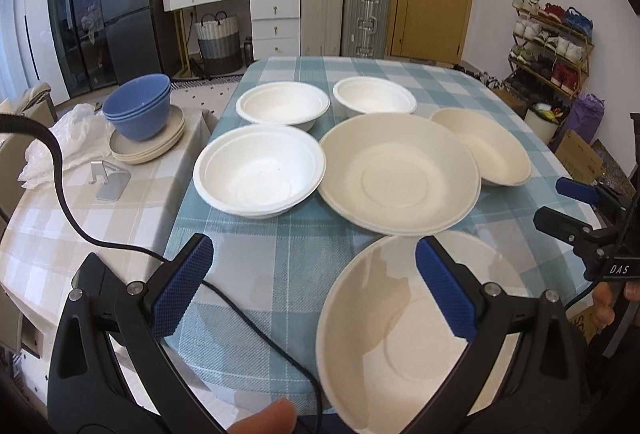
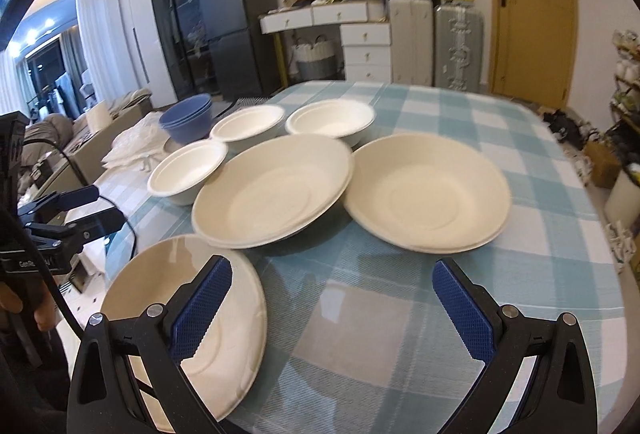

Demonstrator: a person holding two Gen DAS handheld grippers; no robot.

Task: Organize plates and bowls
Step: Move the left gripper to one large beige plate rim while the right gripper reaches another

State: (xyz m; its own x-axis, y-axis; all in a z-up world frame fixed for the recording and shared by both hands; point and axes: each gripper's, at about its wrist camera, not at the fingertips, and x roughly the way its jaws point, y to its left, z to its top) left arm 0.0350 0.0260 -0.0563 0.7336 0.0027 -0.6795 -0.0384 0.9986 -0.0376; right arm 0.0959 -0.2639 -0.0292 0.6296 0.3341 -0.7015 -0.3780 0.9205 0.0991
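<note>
While both grippers hang released over table's (image 2: 540,154) near edge, we see nearest plate (image 1: 400,334) at that edge under left gripper (image 1: 314,286), its rim between spread fingers. Right gripper (image 2: 332,304), holding nothing, sits just right of plate; left nearer.

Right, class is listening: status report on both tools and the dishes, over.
Left tool open, empty; right tool open, empty. Near plate between them, untouched. Six dishes spread on blue cloth. Nothing blocking.
</note>
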